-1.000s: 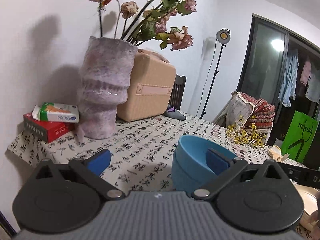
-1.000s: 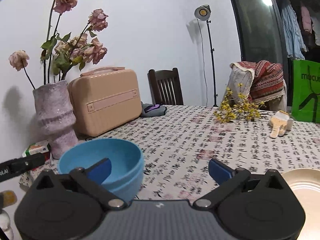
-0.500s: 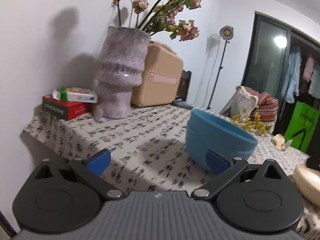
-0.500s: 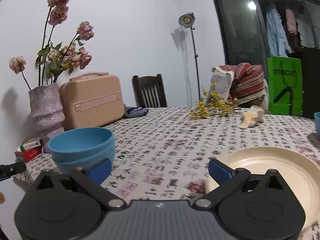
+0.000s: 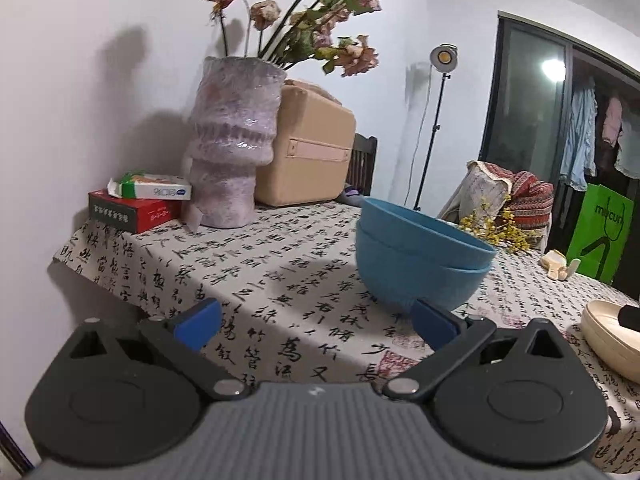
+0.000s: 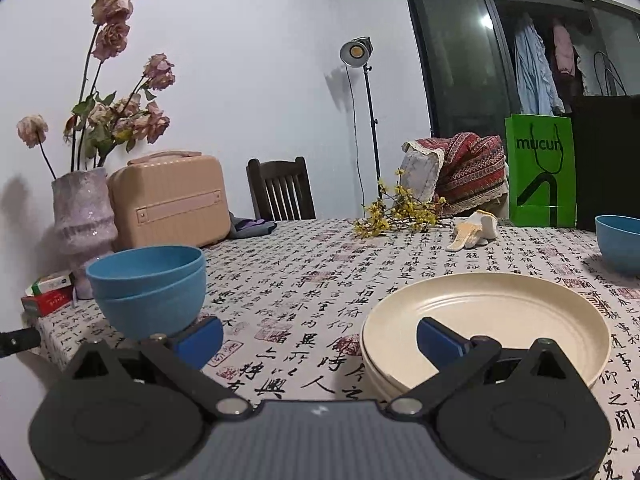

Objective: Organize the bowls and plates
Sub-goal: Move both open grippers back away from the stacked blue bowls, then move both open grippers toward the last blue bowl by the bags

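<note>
Sitting far to the left on the table, which has a white cloth with black writing, is a small red box with a white and green pack on top. Next to it stands a tall bumpy pale purple vase with dried pink roses. A tan hard case stands just beside the vase. In front of them are two round blue bowls stacked one inside the other, resting on the cloth. The left gripper hangs low near the table edge with its jaws wide open and nothing between them; the stacked bowls sit just past its right blue pad. The right gripper also has its jaws wide open and empty. Its left pad is just in front of the blue bowls, and its right pad is over the rim of a stack of round cream plates. Farther back lie yellow flower twigs and a pale glove. At the far right edge sits one more blue bowl, well apart from the others.
</note>
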Demonstrator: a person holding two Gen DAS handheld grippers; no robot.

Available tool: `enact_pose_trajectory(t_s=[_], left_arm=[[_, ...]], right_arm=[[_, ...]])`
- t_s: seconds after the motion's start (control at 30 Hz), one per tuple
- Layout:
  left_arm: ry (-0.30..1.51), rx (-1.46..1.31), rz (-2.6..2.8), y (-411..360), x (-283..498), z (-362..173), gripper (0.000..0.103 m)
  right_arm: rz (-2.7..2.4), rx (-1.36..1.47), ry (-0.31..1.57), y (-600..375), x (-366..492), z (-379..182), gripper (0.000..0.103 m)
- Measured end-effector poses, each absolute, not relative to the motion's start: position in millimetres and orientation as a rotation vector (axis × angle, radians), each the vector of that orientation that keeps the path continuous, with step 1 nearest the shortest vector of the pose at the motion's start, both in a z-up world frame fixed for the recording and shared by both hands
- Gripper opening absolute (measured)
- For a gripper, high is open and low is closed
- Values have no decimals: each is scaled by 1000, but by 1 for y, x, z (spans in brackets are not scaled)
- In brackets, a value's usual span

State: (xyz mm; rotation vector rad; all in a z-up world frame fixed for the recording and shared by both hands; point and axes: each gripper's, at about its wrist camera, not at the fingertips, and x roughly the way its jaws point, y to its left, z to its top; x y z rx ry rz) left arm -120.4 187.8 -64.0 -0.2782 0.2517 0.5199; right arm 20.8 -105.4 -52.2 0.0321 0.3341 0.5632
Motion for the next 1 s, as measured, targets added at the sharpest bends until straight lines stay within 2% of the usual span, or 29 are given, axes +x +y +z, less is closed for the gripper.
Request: enact_pose_trajectory(t_s=[1.0], left_arm=[[234,-211,116,117,-48,-54,103]], right_arm=[[337,46,299,-171,0,-50,103]])
